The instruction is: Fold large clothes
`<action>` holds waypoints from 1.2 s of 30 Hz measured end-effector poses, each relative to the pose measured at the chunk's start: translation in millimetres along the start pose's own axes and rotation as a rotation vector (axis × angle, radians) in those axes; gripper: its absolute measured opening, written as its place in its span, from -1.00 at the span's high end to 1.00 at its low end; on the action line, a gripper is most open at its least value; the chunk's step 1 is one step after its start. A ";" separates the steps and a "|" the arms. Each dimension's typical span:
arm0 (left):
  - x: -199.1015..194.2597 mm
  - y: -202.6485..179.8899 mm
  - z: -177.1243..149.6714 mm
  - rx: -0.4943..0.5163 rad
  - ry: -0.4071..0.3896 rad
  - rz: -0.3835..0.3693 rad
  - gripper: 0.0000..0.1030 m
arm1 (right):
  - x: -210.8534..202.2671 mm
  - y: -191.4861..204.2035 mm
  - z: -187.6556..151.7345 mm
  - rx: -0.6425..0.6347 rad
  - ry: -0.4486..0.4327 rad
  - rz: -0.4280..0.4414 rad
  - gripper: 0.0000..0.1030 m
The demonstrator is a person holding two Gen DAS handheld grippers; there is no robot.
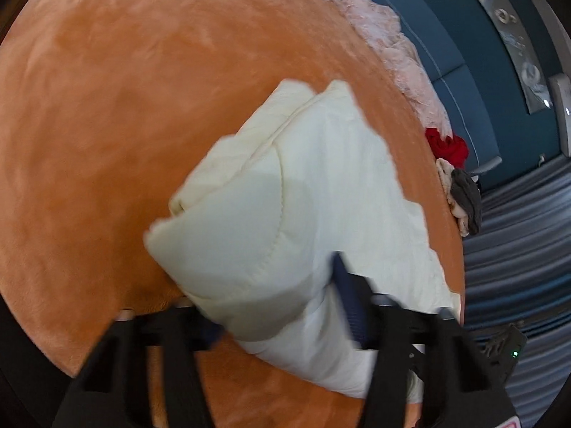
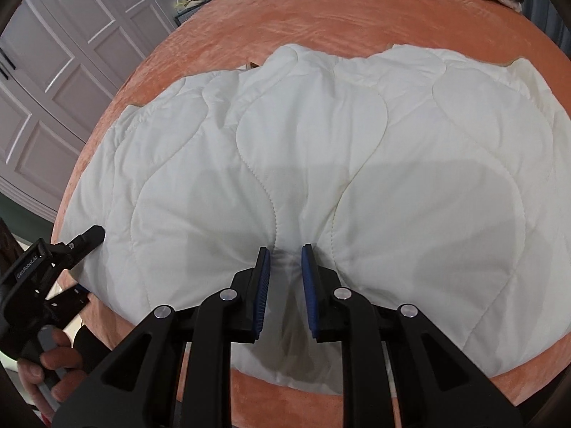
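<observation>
Right hand-held gripper (image 2: 283,264): narrow, pinching white quilt's (image 2: 321,142) near hem for folding; left hand-held gripper (image 2: 80,260), nine o'clock, clamps corner.

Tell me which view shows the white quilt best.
The right wrist view: the quilt lies spread across the orange bedspread, nearly all visible. The left wrist view shows only a blurred, bunched corner.
</observation>
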State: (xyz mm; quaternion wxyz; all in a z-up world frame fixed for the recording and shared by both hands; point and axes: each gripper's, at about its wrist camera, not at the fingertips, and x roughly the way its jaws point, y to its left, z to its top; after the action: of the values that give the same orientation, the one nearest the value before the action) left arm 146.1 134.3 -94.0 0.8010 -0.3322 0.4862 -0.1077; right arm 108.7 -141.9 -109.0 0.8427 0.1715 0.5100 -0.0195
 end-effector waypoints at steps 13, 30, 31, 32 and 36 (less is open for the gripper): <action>-134.1 -87.3 -15.8 0.392 -0.137 -0.123 0.73 | -25.4 41.2 -58.0 -0.166 0.117 0.093 0.65; -23.6 -235.2 -157.3 0.782 0.118 -0.166 0.64 | -156.1 -135.0 -72.9 0.148 -0.106 -0.029 0.65; -13.4 -235.1 -165.1 0.766 0.136 -0.153 0.62 | -158.6 -140.7 -72.7 0.159 -0.112 -0.038 0.65; -10.9 -234.5 -168.2 0.759 0.133 -0.141 0.56 | -164.3 -147.5 -73.4 0.171 -0.123 -0.049 0.62; -26.9 -230.0 -188.0 0.763 0.114 -0.135 -0.13 | -177.9 -150.4 -65.5 0.185 -0.167 -0.033 0.35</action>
State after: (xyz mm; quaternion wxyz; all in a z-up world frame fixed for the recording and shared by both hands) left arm 7.3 -106.6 13.9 0.8298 -0.0350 0.4321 -0.3515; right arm -63.6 -288.4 -22.9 0.8624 0.2379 0.4367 -0.0946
